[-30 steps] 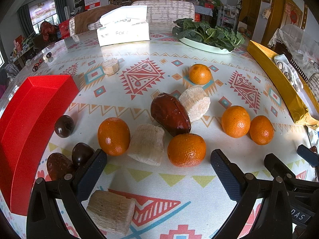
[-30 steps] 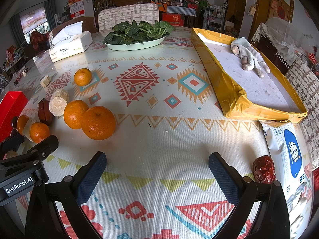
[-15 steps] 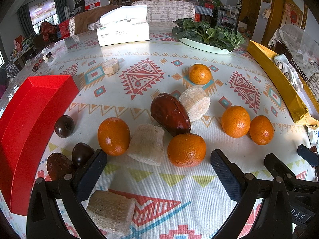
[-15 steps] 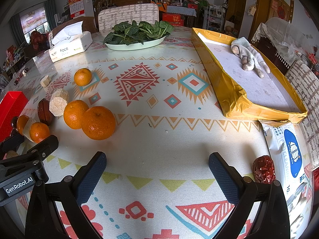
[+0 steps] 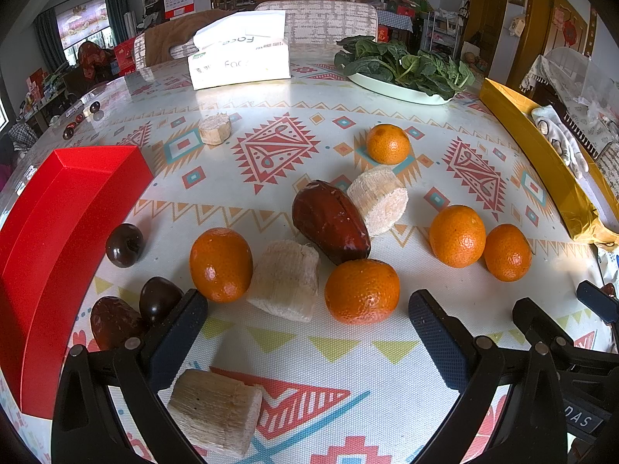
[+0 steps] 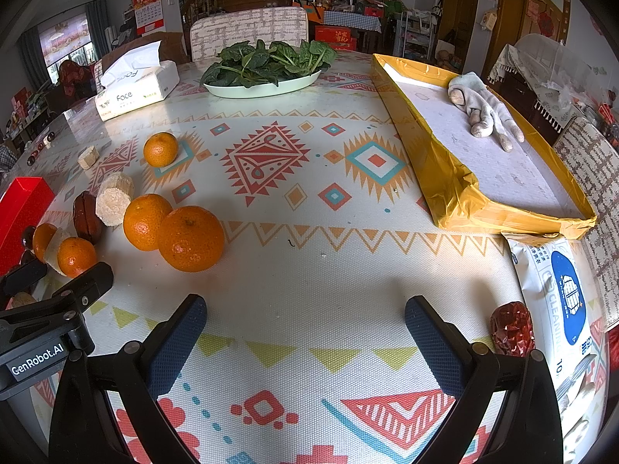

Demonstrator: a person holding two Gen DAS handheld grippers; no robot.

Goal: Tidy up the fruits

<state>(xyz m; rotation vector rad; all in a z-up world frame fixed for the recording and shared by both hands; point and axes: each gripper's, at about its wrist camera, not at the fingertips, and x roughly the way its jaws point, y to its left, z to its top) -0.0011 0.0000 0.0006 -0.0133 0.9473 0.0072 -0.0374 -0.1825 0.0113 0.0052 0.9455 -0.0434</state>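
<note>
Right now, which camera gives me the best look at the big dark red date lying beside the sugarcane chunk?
The left wrist view: the date lies near the centre, large and unblocked, touching the sugarcane chunk. The right wrist view shows it small at the left edge, distorted, its lower end hidden.

Bright orange mandarins (image 5: pixel 361 290), dark red-brown date (image 5: pixel 329 221), pale beige cane pieces (image 5: pixel 285 279), near-black round fruits (image 5: pixel 124 244), plain red box (image 5: pixel 58 232), yellow-gold tray (image 6: pixel 456 189), white tablecloth (image 6: pixel 309 270) — red, orange, teal diamonds and zigzags — dark green leaves (image 6: pixel 271 60) on pale green plate (image 6: pixel 263 88).
</note>
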